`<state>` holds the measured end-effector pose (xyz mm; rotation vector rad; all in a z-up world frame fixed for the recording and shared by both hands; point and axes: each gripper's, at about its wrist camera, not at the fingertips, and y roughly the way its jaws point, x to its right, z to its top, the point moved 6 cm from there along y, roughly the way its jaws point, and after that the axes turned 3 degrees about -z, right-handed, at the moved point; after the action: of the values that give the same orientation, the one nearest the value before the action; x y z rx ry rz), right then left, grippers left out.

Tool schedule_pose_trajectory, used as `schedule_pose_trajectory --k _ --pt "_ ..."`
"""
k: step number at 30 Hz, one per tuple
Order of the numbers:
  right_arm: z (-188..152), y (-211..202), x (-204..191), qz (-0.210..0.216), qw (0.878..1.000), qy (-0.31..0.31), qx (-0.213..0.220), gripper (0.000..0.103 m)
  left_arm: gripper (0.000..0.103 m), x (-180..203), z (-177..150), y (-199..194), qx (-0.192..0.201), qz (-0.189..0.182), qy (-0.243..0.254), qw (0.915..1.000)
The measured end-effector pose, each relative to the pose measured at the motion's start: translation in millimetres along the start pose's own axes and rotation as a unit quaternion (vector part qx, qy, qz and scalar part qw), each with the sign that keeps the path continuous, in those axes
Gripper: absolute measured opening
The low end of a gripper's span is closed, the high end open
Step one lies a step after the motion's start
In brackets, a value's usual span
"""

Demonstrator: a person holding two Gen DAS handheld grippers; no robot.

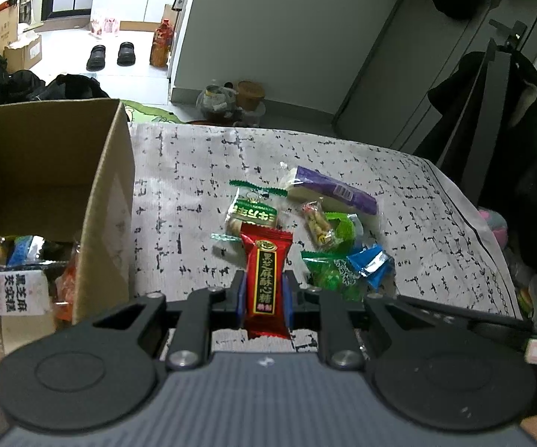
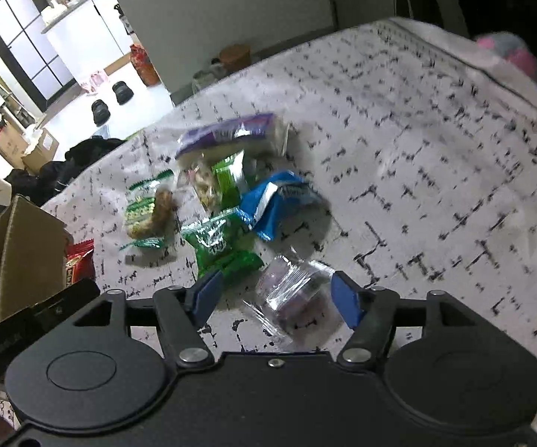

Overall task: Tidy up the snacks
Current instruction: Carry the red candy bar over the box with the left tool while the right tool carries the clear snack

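My left gripper is shut on a red candy packet with gold Chinese lettering, held upright above the patterned cloth, to the right of the cardboard box. The packet also shows in the right wrist view beside the box. My right gripper is open, its blue pads either side of a clear wrapped snack lying on the cloth. A pile of snacks lies beyond: purple packet, blue packet, green packets.
The box holds several snacks, among them a white-labelled pack. The table wears a white cloth with black marks. A dark coat on a stand is at the right. Shoes and bottles stand on the floor beyond.
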<state>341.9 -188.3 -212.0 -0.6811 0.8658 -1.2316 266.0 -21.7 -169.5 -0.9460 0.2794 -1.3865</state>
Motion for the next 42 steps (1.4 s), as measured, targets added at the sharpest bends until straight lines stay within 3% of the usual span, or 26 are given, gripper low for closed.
schedule_pose_trajectory --k 7,11,13,15,18,30,37,42 --pt "-6 13 0 -0.029 0.999 -0.017 -0.001 0.064 0.018 -1 -2 9 -0.010 0.006 -0.007 0.9999" --pt "-12 10 3 -0.037 0.999 -0.035 -0.007 0.057 0.018 -2 -6 15 -0.018 0.007 -0.013 0.9997" --pt "-13 9 3 -0.036 0.998 -0.047 -0.011 0.053 0.018 -2 -8 19 -0.024 0.006 -0.017 0.9996" --pt "-13 8 2 -0.028 0.998 -0.056 -0.014 0.035 0.018 -2 -9 21 -0.025 0.007 -0.018 0.9995" --pt "-13 5 1 -0.013 0.998 -0.061 -0.015 0.032 0.018 -2 -9 21 -0.025 0.004 -0.019 0.9995" --pt "0 -30 -18 0.045 0.997 -0.054 0.022 0.031 0.018 -2 1 4 0.003 -0.009 -0.013 0.9999" --pt "6 -48 -53 0.079 0.994 -0.069 0.038 0.031 0.018 -5 19 -21 0.048 -0.008 -0.008 0.9988" --pt "12 -57 -76 0.109 0.991 -0.066 0.044 0.031 0.018 -14 29 -33 0.060 -0.001 -0.011 0.9982"
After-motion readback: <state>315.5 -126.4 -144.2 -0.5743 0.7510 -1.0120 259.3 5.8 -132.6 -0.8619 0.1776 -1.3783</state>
